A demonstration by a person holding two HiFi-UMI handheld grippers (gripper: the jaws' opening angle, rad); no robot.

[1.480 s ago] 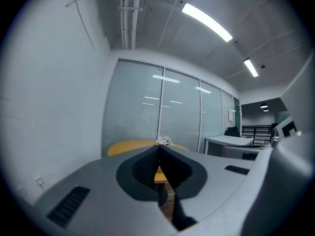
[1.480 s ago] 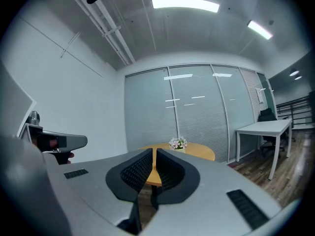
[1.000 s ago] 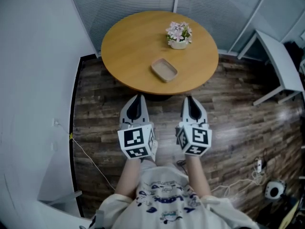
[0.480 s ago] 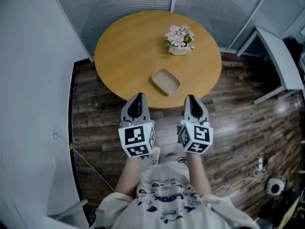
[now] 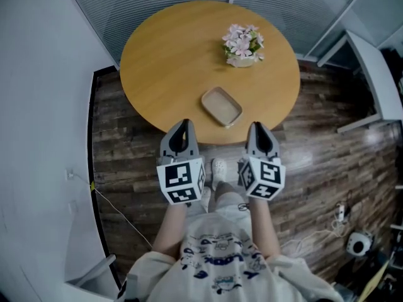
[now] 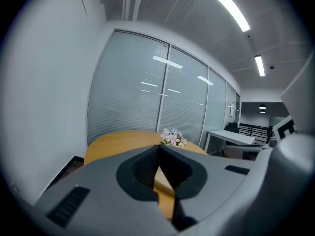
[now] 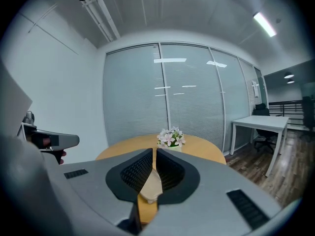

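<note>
Shallow beige rectangular tray (image 5: 221,106) lying on the round wooden table (image 5: 164,55), near its front edge.
Head view: the left gripper (image 5: 181,126) and right gripper (image 5: 257,128) are hovering side by side at that edge, the tray just beyond them. Left gripper view: its jaws are meeting, gripping nothing. Right gripper view: its jaws are sitting closed to a slit, empty, the tray showing behind them.

Round wooden counter (image 5: 170,61) is set on dark plank floor (image 5: 126,162). Plain white wall (image 5: 38,106) is seen at left. Glass partitions fitted with blinds (image 6: 133,97) are set behind the counter. White desk (image 7: 261,124) is placed at right. Ceiling strip lights (image 6: 231,9) are switched on.
</note>
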